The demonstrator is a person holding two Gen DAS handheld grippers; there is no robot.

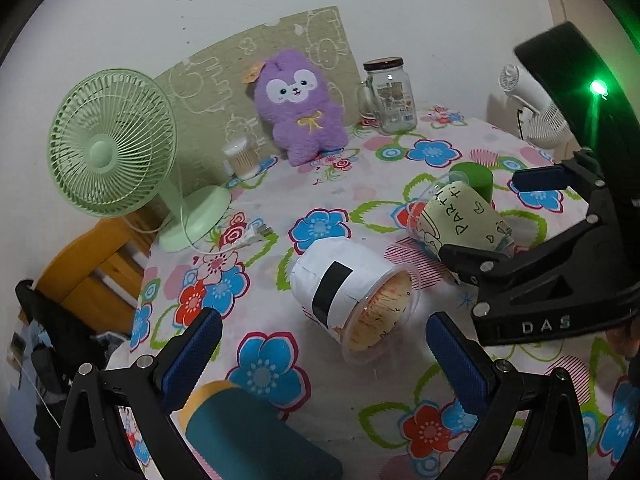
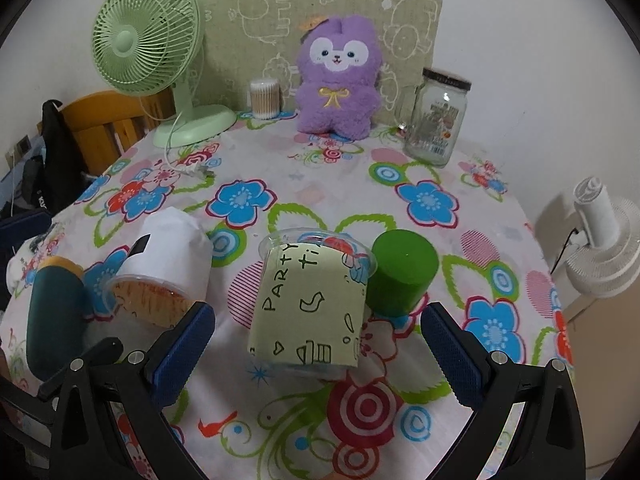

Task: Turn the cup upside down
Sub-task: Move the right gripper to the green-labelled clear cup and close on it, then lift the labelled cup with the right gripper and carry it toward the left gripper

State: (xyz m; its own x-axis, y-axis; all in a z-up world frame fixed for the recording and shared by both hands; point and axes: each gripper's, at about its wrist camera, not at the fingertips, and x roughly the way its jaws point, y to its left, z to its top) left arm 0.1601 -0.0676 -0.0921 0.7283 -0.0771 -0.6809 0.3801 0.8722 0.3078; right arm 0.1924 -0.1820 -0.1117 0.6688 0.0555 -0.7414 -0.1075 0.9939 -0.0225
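A: Cups lie on their sides on the floral cloth [image 2: 400, 168]: the party cup [image 2: 308, 308], lettered "PARTY Ti", just beside a green cup [image 2: 402, 270], and a white cup [image 1: 352, 300] with a black patch.

B: And the tongs?

A: Right gripper [image 2: 316, 344] is spread wide around the party cup, pads [image 2: 182, 344] apart from it. Left gripper [image 1: 320, 360] is released near the white cup. "DAS" reads on the right gripper's body.

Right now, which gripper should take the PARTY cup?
Right. The right gripper is open with the PARTY cup lying centred just ahead of its fingers. The left gripper faces the white cup instead.
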